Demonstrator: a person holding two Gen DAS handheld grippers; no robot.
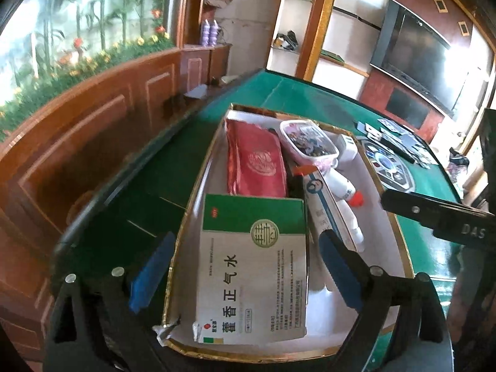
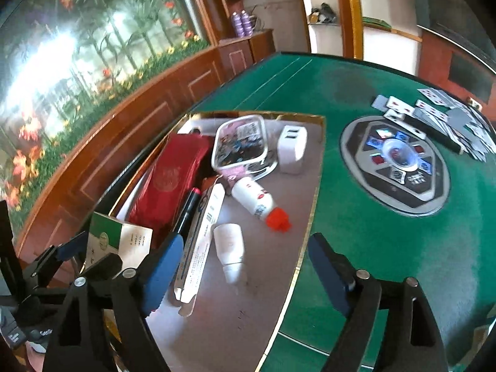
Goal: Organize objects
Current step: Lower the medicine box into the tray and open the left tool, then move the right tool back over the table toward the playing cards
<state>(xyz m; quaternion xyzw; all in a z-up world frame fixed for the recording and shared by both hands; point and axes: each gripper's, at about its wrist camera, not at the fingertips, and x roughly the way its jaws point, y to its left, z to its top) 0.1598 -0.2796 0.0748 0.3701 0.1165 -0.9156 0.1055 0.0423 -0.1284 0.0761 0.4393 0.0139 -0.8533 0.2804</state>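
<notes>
Green table point(image 2: 356, 217) beneath both grippers. Gold-rimmed box point(image 1: 198, 186) directly ahead. Medicine carton point(image 1: 254, 266) lying between left gripper point(image 1: 245, 272) jaws, untouched, jaws wide. Small white bottle point(image 2: 231, 248) ahead of right gripper point(image 2: 245, 266), jaws apart, empty.

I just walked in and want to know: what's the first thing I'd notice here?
Probably the big green-and-white medicine box, lying in the near end of the gold-rimmed tray right between the open left tool. Behind it lies a shiny red packet, and a white bottle with a bright red cap rests mid-tray. Beyond the tray, playing cards are scattered on the green table.
</notes>
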